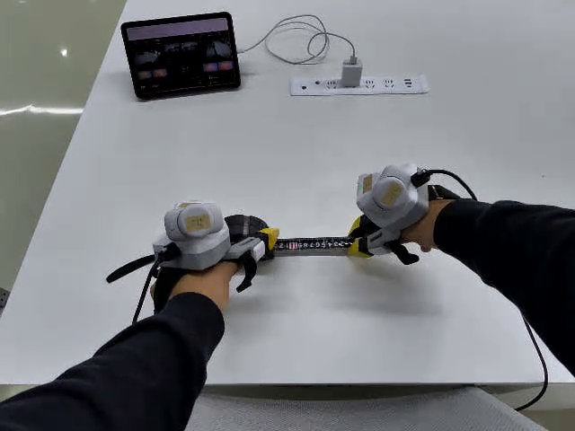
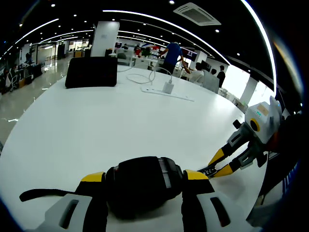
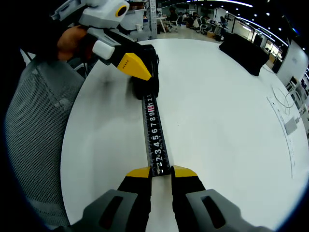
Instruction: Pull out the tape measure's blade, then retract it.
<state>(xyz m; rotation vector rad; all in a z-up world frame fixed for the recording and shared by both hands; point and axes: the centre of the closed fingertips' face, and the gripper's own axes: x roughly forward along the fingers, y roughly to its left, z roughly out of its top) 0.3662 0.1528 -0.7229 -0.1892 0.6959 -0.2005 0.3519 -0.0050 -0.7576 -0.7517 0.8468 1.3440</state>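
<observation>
**Desk:** Where's the tape measure?

**Me:** I've got its black case (image 1: pixel 244 229) clenched in the left gripper (image 1: pixel 260 244). It rests on the white worktop (image 1: pixel 314 135) near the front edge. My right gripper (image 1: pixel 358 244) is pinched tight on the free end of the blade (image 1: pixel 310 243).

**Desk:** Which way does it run?

**Me:** Its long axis goes straight across in front of me, from the case on my left to the right gripper. A short stretch is out, lying flat with the numbers up.

**Desk:** And the surroundings?

**Me:** The worktop is plain and matte. At its far side a tablet (image 1: pixel 181 54) stands propped, near a power strip (image 1: pixel 358 85) with a white charger (image 1: pixel 350 72) plugged in. The left gripper view shows an open office beyond, with ceiling light strips and people far back. A grey mesh chair (image 3: pixel 38 145) sits at the near edge.
</observation>
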